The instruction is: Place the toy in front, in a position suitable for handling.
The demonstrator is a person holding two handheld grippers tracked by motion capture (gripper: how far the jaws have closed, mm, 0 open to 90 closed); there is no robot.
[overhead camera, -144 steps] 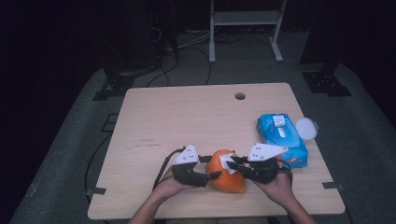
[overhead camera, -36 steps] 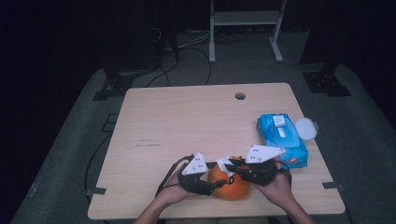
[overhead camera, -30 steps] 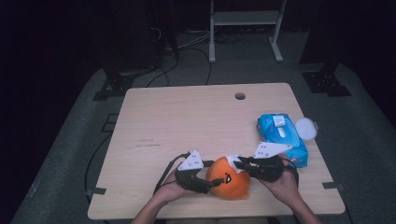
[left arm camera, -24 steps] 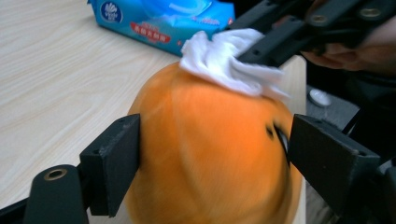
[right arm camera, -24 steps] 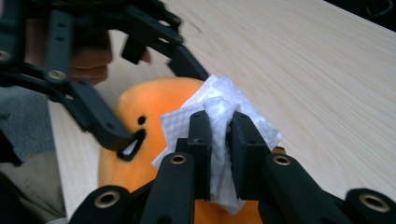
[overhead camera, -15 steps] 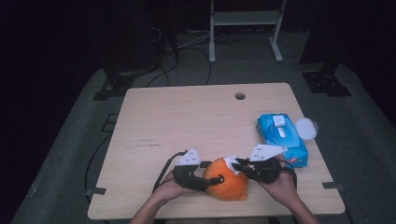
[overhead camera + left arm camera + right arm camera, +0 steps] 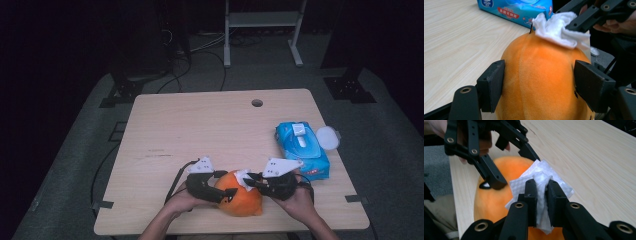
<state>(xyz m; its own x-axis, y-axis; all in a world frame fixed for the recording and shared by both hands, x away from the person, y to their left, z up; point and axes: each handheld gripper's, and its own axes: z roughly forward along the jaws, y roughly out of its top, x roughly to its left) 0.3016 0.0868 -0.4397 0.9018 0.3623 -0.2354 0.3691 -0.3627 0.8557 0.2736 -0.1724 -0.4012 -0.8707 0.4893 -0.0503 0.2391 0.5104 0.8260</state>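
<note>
One crumpled white wipe [image 7: 541,187] (papery) tops round plush toy [image 7: 541,82].

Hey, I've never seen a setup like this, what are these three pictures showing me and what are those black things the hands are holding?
A person sits at a wooden table and holds a hand-operated tool in each hand; each ends in black two-jawed tongs. The high view looks down from above. The other two pictures come from small cameras riding on each tool, looking along its jaws.

The left tongs have a jaw on each side of an orange plush toy; their jaws have just been opening, and the pads seem to touch its sides. The right tongs are shut on a white wipe that rests on top of the toy, as if cleaning it.

A blue pack of wet wipes lies on the table to the right, its lid flipped open.
</note>
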